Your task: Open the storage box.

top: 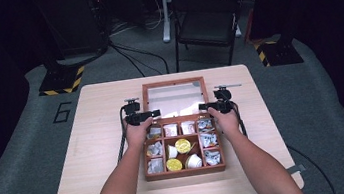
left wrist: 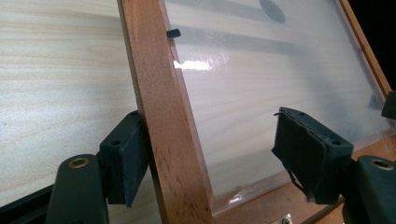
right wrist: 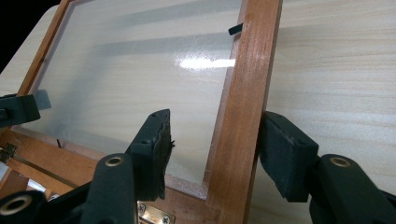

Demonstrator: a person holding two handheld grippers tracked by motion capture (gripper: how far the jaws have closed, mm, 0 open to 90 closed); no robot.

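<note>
The wooden compartment box (top: 182,148) sits mid-tabletop (top: 99,137), its glass lid (top: 175,98) open behind it. The left gripper (left wrist: 210,158), jaws wide, straddles the lid's left rail, not clamped. The right gripper (right wrist: 212,156) likewise straddles the right rail, with gaps. I judge that closing is not yet started.

High view overhead, facing forward-down; both gripper views close, sharing lid (top: 175,96).

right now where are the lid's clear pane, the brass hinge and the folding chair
clear pane (right wrist: 135,70), right gripper view, middle of the panel
brass hinge (right wrist: 156,215), right gripper view, its screwed plate
folding chair (top: 205,26), high view, the seat
</note>
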